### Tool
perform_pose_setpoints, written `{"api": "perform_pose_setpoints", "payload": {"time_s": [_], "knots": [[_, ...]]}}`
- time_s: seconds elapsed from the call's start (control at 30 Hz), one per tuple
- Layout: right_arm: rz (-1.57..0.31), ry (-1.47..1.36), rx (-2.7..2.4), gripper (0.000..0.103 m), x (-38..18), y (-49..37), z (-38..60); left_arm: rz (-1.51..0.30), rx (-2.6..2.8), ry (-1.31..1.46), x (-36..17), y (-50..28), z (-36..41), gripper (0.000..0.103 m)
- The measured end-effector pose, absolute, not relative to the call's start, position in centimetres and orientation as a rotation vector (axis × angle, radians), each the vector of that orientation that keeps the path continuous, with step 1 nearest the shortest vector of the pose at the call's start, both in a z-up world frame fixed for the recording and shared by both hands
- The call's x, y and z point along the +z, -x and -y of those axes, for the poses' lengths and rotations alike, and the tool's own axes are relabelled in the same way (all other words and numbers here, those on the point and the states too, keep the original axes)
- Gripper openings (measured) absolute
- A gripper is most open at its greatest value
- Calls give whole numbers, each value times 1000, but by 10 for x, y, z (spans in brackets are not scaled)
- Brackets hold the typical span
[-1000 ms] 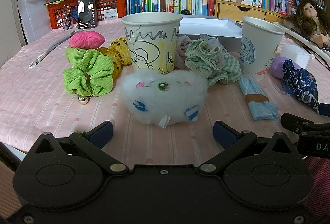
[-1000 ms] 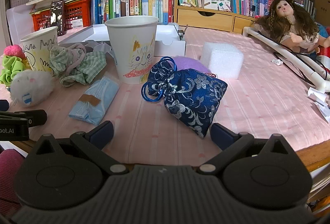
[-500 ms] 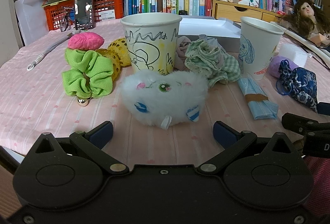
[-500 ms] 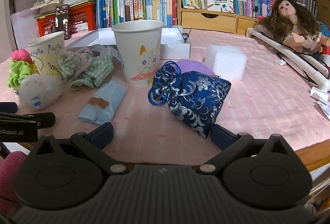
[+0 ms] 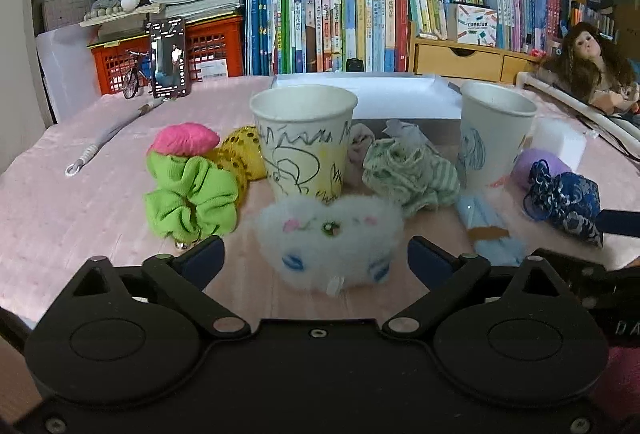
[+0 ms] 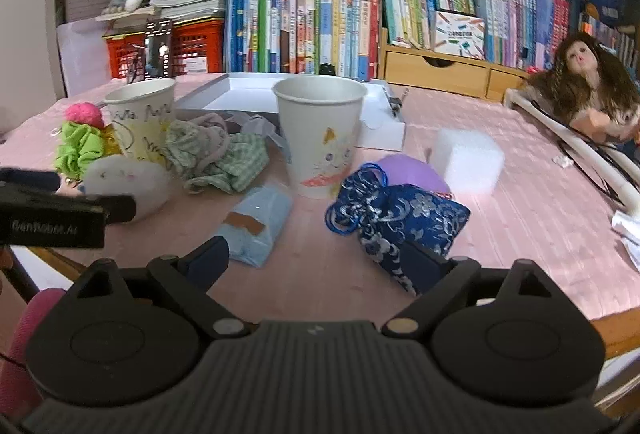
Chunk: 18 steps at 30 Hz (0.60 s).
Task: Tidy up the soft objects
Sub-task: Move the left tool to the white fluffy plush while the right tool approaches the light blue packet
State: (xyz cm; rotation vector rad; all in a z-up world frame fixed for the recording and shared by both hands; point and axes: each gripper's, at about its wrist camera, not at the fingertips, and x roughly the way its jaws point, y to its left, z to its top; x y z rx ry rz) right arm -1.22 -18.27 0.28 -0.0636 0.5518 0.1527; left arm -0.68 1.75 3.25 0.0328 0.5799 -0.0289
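My left gripper (image 5: 316, 260) is open, its fingers on either side of a white fluffy toy (image 5: 330, 240) without touching it. Behind the toy stands a scribbled paper cup (image 5: 305, 142), with a green scrunchie (image 5: 190, 200), a pink ball (image 5: 182, 140) and a yellow sequin piece (image 5: 240, 154) to its left and a green checked cloth (image 5: 412, 174) to its right. My right gripper (image 6: 316, 258) is open, low over the table edge before a blue embroidered pouch (image 6: 400, 218), a light blue packet (image 6: 260, 224) and a cat-drawn cup (image 6: 320, 138).
A white tray (image 6: 240, 94) lies behind the cups. A white foam block (image 6: 468, 160) and a purple pad (image 6: 408, 170) sit right of the cat cup. A doll (image 6: 584, 82) and white tubing lie at far right. Books and red crates line the back.
Both grippers have moved forward and lower toward the table. The white toy now sits between the left fingers; the pouch is closer to the right gripper's right finger.
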Motion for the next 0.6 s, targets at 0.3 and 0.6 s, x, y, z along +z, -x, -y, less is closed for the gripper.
{"api": "perform_pose_setpoints", "payload": {"time_s": [0.3, 0.6], "knots": [[-563, 57, 195, 91, 3, 8, 175, -609, -60, -11, 30, -7, -15, 80], [-582, 68, 240, 87, 0, 1, 167, -619, -63, 3, 26, -16, -18, 72]]}}
